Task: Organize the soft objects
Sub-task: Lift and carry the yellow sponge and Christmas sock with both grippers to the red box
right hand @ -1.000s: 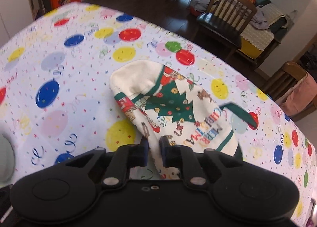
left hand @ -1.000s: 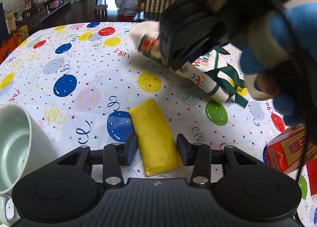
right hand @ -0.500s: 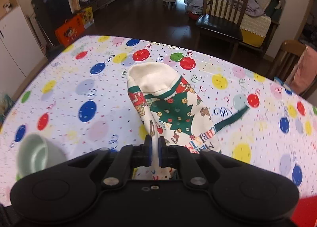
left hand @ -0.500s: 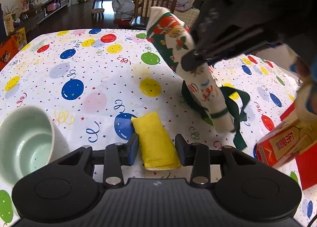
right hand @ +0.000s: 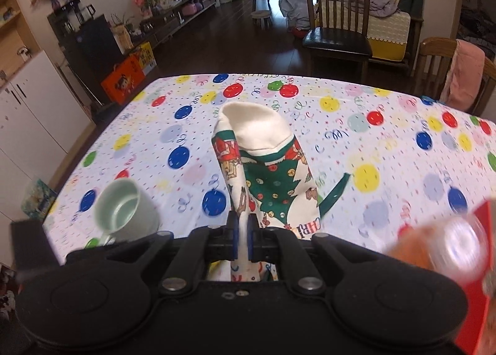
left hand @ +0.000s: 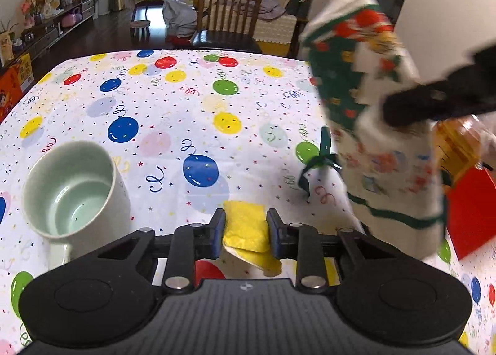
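Observation:
My right gripper (right hand: pixel 244 238) is shut on a Christmas stocking (right hand: pixel 263 166), white with a green tree print, and holds it up above the table. The stocking also hangs at the right of the left wrist view (left hand: pixel 372 125), with the right gripper's black fingers (left hand: pixel 434 101) pinching it. My left gripper (left hand: pixel 245 231) is shut on a folded yellow cloth (left hand: pixel 245 225) and holds it just above the balloon-print tablecloth (left hand: pixel 155 113). The cloth's lower fold droops under the jaws.
A pale green mug (left hand: pixel 74 194) stands at the left near my left gripper, and shows in the right wrist view (right hand: pixel 127 212). A red box (left hand: pixel 468 209) and an amber bottle (left hand: pixel 455 144) stand at the right. A wooden chair (left hand: pixel 229 17) is behind the table's far edge.
The right gripper lifted the stocking off the table and carried it up and to the right. The left gripper closed on the yellow cloth and raised it off the tablecloth.

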`<state>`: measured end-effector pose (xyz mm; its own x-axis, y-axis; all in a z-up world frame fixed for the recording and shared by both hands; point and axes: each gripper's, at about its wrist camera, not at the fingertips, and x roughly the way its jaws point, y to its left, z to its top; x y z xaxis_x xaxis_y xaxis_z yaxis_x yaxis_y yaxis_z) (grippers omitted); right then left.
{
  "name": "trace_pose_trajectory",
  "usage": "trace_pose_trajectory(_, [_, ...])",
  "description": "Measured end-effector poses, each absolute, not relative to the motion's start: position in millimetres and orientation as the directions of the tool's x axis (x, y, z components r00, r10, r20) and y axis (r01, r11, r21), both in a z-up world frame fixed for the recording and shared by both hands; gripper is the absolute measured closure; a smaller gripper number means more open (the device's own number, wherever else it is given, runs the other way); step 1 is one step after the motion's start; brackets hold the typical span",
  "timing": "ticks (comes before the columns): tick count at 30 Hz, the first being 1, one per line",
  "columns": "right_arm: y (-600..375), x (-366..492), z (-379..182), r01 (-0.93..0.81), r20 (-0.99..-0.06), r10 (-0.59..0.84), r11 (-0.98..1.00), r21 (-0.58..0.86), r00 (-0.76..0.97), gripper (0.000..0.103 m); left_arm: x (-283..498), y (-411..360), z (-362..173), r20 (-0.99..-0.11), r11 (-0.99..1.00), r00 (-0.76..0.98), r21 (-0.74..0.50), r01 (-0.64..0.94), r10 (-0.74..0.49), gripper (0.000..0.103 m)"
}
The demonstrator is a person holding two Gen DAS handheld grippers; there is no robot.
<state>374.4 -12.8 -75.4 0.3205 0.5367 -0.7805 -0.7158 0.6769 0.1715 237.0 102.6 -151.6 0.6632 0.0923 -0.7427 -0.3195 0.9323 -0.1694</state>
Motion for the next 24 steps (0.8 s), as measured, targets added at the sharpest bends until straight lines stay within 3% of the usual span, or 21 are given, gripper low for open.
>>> trace_pose_trajectory(14, [-134,304,-38,-0.640,-0.739,0.574,0.724,0.258,0.352,0.099,204,89,-137,-0.751,0.934,0.660,-0.253,-0.251,-0.026,0.077])
trace_pose_trajectory(24, [-215,291,-23,-0.510,-0.736,0.508,0.821,0.256,0.449,0.099,189,70,-91,-0.701,0.928,0.702,-0.334,-0.167,-0.125,0.077])
